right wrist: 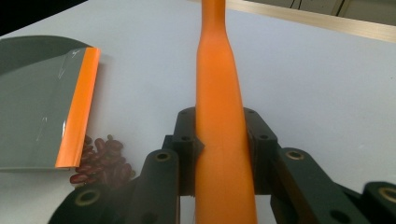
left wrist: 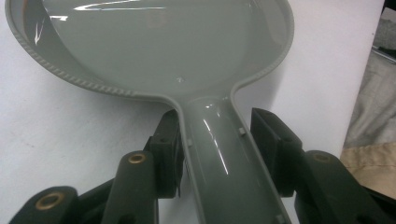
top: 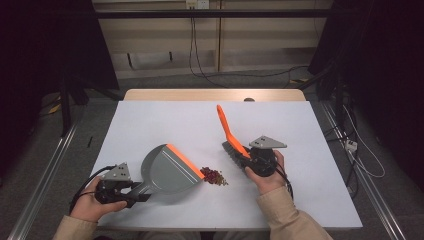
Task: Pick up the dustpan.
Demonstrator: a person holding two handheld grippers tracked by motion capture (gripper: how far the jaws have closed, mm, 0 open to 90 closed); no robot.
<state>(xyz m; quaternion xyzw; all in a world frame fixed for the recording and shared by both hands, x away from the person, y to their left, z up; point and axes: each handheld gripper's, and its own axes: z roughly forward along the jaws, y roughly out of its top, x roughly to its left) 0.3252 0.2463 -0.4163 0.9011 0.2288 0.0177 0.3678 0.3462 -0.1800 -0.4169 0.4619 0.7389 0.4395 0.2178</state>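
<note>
The bench [top: 310, 150] carries a white top, with a strip of pale wood showing along its far edge. Beyond it, black cables [top: 200, 55] hang down a light wall panel and trail across the grey floor [top: 45, 150]. A small white box, possibly a plug adapter, lies on the floor at the right [top: 351, 145]. Dark curtains [top: 40, 45] flank both sides.
</note>
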